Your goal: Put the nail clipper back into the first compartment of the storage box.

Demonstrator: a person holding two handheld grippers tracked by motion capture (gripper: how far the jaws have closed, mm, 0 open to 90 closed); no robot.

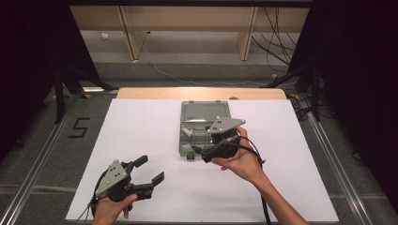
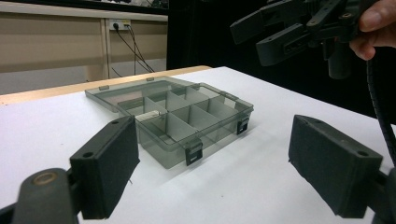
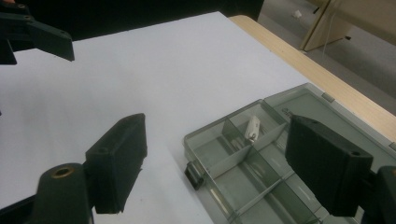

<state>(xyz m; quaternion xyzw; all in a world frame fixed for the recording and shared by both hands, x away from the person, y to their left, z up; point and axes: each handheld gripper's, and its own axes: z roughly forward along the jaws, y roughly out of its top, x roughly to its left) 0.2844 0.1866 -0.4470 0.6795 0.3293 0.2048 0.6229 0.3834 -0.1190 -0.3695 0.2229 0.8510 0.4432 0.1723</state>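
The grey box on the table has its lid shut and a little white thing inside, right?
Not quite. The grey box has its lid open, lying flat behind it, as the right gripper view shows. The little white thing does sit in one of its compartments.

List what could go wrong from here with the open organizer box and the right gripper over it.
1. The right gripper hangs open by the grey organizer box; coming down, a jaw might strike a divider or rim and shove the light box across the white table.
2. The small white part lies loose in one compartment and could bounce out.
3. The left gripper rests apart, steadying nothing.
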